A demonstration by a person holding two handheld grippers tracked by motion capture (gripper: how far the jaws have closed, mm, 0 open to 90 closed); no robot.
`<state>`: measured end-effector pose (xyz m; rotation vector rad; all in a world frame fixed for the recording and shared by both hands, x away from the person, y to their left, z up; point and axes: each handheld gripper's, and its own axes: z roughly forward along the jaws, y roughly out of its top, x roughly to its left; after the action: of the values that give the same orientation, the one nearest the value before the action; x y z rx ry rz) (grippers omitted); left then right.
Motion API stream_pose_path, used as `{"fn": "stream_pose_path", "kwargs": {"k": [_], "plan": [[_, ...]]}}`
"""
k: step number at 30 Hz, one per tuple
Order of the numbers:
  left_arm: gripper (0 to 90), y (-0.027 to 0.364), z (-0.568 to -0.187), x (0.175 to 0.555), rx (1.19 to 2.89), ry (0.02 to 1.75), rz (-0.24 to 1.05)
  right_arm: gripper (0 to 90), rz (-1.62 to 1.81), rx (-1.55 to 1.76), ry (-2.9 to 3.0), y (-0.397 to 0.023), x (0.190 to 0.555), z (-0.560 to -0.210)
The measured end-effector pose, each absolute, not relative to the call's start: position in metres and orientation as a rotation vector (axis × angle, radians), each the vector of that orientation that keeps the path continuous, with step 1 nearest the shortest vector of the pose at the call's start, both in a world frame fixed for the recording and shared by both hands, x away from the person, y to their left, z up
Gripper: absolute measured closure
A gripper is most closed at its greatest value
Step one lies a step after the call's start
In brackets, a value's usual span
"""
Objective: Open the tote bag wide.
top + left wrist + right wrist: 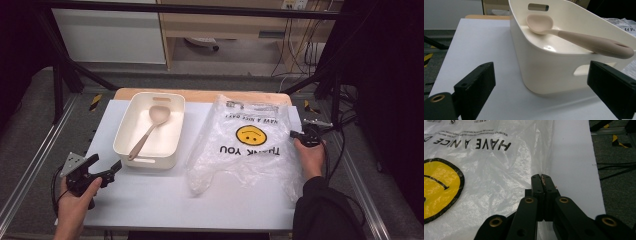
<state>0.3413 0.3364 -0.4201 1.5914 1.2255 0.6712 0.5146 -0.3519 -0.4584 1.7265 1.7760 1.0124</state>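
A clear plastic bag [235,160] with a yellow smiley and "THANK YOU" print lies flat on the right half of the white table [150,205]. My right gripper [296,134] sits at the bag's right edge. In the right gripper view, my right gripper [541,176] has its jaws pressed together on the edge of the bag's [486,170] film. A cream tub [172,127] at the left holds a beige spoon [150,127]. My left gripper [106,163] rests open just in front of the tub's near left corner. The left gripper view shows the tub [544,72] and spoon [579,37] between its wide jaws.
The table's right edge [599,182] runs close beside my right gripper, with floor and cables beyond. A wooden board [200,95] lies along the far edge. Black frame posts [57,90] stand at both sides.
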Motion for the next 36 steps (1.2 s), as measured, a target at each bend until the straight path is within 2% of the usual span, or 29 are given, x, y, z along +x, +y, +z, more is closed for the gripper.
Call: {"fn": "stream_pose_path", "kwargs": {"k": [3, 4, 5, 6, 7, 8, 12, 14, 21, 30, 36], "plan": [[7.6, 0.337, -0.42, 0.341, 1.589, 1.225, 0.673, 90.0, 1.008, 1.717, 1.783, -0.35, 0.514, -0.46], [7.6, 0.337, -0.42, 0.341, 1.585, 1.225, 0.674, 86.1, 1.015, 1.713, 1.792, -0.349, 0.513, -0.46], [7.6, 0.337, -0.42, 0.341, 1.585, 1.225, 0.674, 86.1, 1.015, 1.713, 1.792, -0.349, 0.513, -0.46], [7.6, 0.337, -0.42, 0.341, 1.585, 1.225, 0.674, 69.3, 1.021, 1.689, 1.804, -0.347, 0.51, -0.457], [7.6, 0.338, -0.42, 0.341, 1.583, 1.226, 0.677, 69.3, 1.021, 1.689, 1.804, -0.347, 0.51, -0.457], [7.5, 0.338, -0.419, 0.34, 1.575, 1.227, 0.68, 54.2, 1.019, 1.67, 1.811, -0.345, 0.507, -0.451], [7.5, 0.339, -0.418, 0.339, 1.573, 1.227, 0.693, 31.8, 0.999, 1.612, 1.831, -0.339, 0.496, -0.437], [7.5, 0.339, -0.418, 0.337, 1.576, 1.231, 0.698, 25.3, 0.995, 1.576, 1.845, -0.335, 0.489, -0.429], [6.9, 0.339, -0.418, 0.332, 1.575, 1.235, 0.706, 13.1, 1.035, 1.471, 1.91, -0.313, 0.457, -0.411], [4.7, 0.336, -0.416, 0.325, 1.599, 1.194, 0.703, 7.0, 1.121, 1.356, 2.02, -0.269, 0.416, -0.411], [4.8, 0.337, -0.416, 0.324, 1.589, 1.197, 0.692, 6.7, 1.175, 1.295, 2.103, -0.236, 0.4, -0.412]]}}
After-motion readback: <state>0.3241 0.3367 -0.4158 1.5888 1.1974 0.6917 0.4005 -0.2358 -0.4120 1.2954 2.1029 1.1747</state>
